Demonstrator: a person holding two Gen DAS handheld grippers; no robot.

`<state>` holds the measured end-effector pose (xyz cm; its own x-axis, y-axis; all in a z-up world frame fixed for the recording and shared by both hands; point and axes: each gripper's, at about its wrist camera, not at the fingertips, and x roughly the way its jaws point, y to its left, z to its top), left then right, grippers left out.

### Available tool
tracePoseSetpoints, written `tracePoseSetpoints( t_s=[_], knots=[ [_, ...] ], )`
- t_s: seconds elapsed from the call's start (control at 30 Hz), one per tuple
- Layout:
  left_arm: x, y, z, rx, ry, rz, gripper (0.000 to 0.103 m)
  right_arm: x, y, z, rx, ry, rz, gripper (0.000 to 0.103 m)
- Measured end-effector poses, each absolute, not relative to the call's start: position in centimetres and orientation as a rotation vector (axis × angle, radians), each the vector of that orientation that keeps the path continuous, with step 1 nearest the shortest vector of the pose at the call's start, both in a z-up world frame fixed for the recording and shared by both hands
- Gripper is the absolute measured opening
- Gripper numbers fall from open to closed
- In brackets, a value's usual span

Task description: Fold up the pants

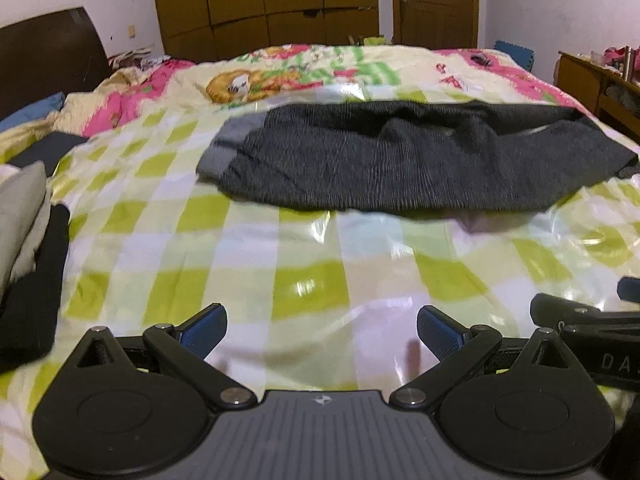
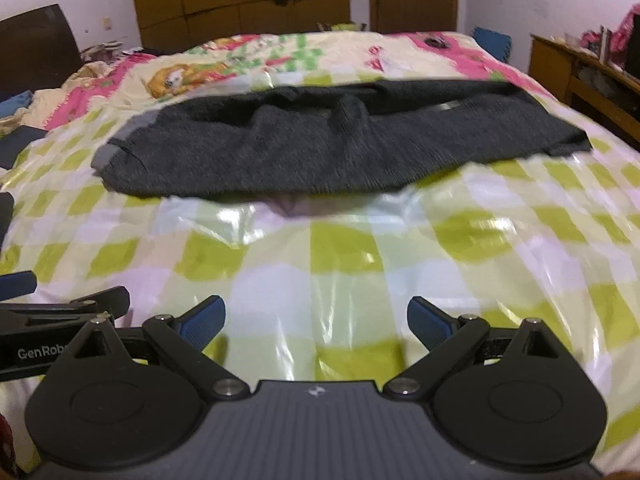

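The dark grey pants lie across the bed, stretched sideways in a long band well ahead of both tools, with a lighter grey cuff at the left end. They rest on a shiny quilt of green, white and pale yellow checks; beyond them the cover turns to a pink and cream cartoon print.

The left tool hovers low over the near part of the quilt, its 2 blue-padded fingers spread wide with nothing between them. The right tool is in the same state — fingers apart, empty, over bare quilt. The 2 tools sit side by side: each one's black frame shows at the edge of the other's view.

At the left of the bed lies a pile of other clothes — pale on top, black beneath. A dark headboard stands at far left, a brown wardrobe and door behind the bed, and a wooden shelf unit at the right. Both views are slightly blurred.
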<state>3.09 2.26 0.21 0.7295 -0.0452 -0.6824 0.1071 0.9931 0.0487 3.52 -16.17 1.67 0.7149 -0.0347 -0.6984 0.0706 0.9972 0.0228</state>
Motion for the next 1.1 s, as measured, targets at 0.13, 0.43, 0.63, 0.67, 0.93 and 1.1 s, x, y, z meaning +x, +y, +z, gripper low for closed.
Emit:
tracePoseSetpoints(
  t_s=[0.13,0.43,0.63,0.67,0.93,1.1],
  knots=[
    [5.7,2.7,0.8,0.136,0.712,-0.091,0.103,6.3,-15.6,2.1,0.001,0.743,-0.015,0.097],
    [14.4,6.3,-0.4,0.185,0.684,-0.056,0.103,14.9,-13.6,0.4,-0.189,0.715,0.123,0.097],
    [19.0,10.7,-0.8,0.115,0.665,-0.009,0.103,18.1,-12.0,-1.4,-0.277,0.711,0.242,0.097],
    [19.7,11.0,-0.9,0.109,0.652,-0.016,0.103,18.5,-11.7,-1.7,-0.289,0.717,0.256,0.097],
    [24.4,11.8,-2.8,0.167,0.678,-0.129,0.103,19.9,-10.9,-2.7,-0.339,0.738,0.333,0.096],
    [24.8,12.6,-3.0,0.135,0.714,-0.195,0.079,20.7,-11.5,-2.8,-0.344,0.763,0.357,0.088]
  ],
)
